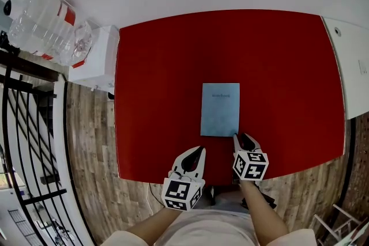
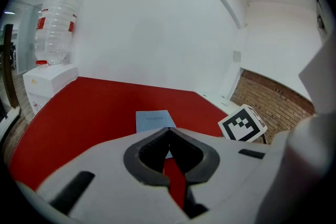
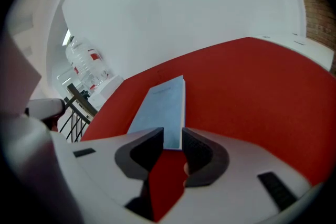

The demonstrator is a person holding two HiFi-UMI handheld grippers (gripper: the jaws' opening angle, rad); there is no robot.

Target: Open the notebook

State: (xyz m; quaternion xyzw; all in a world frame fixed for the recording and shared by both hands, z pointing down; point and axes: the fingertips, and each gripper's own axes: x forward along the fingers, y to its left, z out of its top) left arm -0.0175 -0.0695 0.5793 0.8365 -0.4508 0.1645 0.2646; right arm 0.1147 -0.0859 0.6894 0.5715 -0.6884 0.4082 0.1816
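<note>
A closed light-blue notebook (image 1: 220,109) lies flat near the middle of the red table (image 1: 155,83), with its printed title at the far end. My right gripper (image 1: 240,137) sits at the notebook's near right corner. In the right gripper view, the right gripper (image 3: 172,139) is open by a narrow gap, and the notebook (image 3: 160,107) has its near right edge lined up with that gap. My left gripper (image 1: 200,150) hovers shut just short of the notebook's near left corner, holding nothing. In the left gripper view, the notebook (image 2: 153,120) shows beyond the closed tips of the left gripper (image 2: 168,132).
A large clear water bottle (image 1: 49,26) lies on a white box (image 1: 98,60) left of the table. A black railing (image 1: 26,124) runs along the far left. A white ledge (image 1: 356,66) borders the table's right side. Wooden floor (image 1: 89,141) surrounds the near edge.
</note>
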